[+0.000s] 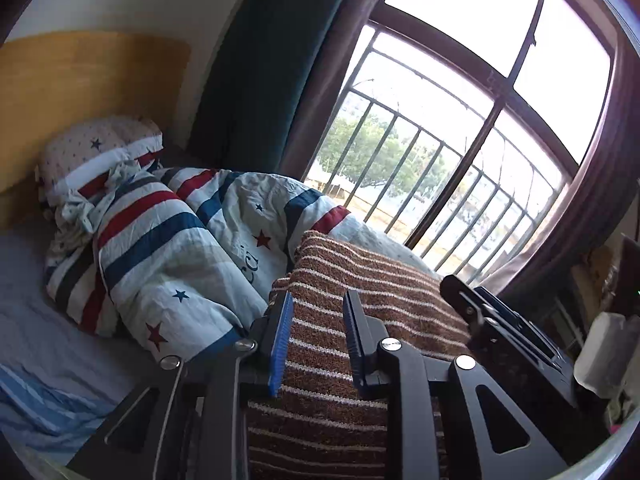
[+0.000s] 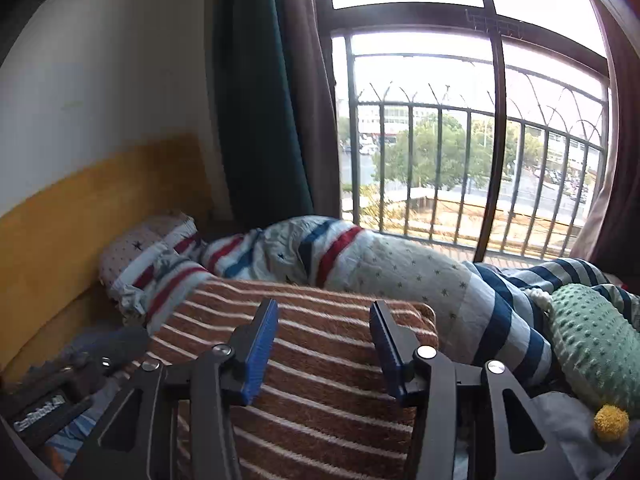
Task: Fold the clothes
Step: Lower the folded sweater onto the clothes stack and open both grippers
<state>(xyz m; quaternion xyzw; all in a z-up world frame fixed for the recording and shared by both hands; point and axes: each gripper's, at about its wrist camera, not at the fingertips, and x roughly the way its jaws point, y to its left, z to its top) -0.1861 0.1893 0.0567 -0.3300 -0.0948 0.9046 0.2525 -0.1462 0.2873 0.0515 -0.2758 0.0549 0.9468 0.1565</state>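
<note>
A brown knit garment with thin white stripes [image 1: 360, 288] fills the lower middle of both wrist views, in front of the bedding. My left gripper [image 1: 318, 300] stands at its left edge, jaws narrow, with the knit filling the gap between the blue pads [image 1: 282, 336]. To the right in this view is my right gripper [image 1: 496, 320]. In the right wrist view the same garment [image 2: 320, 360] lies flat and unbunched between the wide-set jaws of my right gripper [image 2: 326, 312]. The pads [image 2: 260, 356] show no pinch on it. My left gripper's body [image 2: 80, 372] shows blurred at the lower left.
Behind the garment lies a rumpled duvet with red and blue stripes and stars [image 1: 172, 240], with a matching pillow [image 1: 96, 148] against a yellow headboard [image 1: 80, 76]. A barred window [image 2: 480, 140] and dark curtains [image 2: 260, 100] stand beyond. A green dotted plush [image 2: 592, 344] lies at the right.
</note>
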